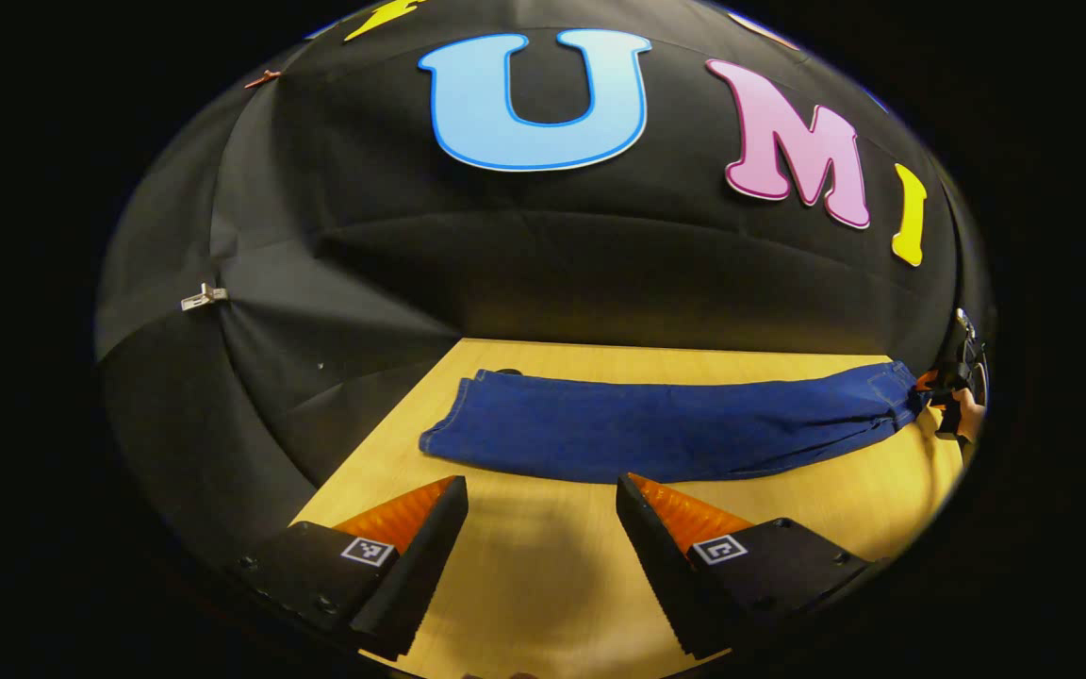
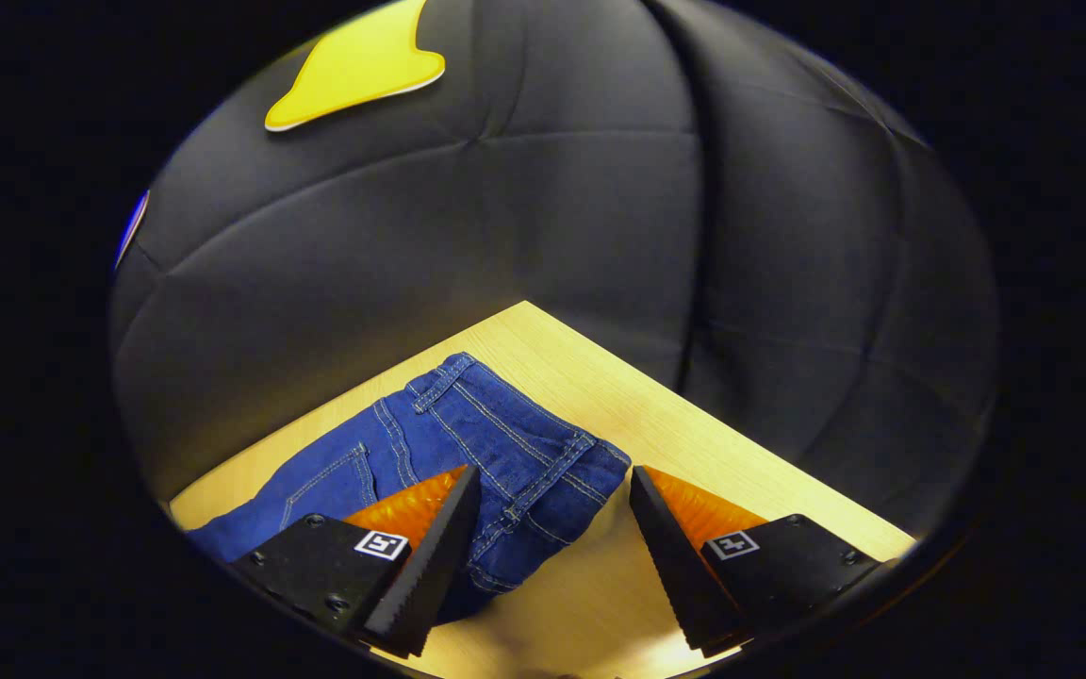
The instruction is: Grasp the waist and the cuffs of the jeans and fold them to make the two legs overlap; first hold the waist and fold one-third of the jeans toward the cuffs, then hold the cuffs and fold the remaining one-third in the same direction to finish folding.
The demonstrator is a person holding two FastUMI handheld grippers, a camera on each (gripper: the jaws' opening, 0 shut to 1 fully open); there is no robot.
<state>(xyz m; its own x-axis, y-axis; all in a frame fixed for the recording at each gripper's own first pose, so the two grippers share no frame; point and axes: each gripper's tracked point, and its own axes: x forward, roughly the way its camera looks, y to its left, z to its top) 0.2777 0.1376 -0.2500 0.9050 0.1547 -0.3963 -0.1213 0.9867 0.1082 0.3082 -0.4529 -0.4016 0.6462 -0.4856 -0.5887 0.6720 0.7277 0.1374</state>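
One pair of jeans (image 1: 666, 429) on table (image 1: 543, 556)

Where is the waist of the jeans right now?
In the right gripper view the waist lies flat on the table, between the open jaws of the right gripper, not yet gripped.

The jeans (image 2: 468, 443) ran out of the right gripper view at lower left, legs unseen. In the left gripper view, the right gripper (image 1: 958, 396) was cut off by the edge, its jaws unreadable there.
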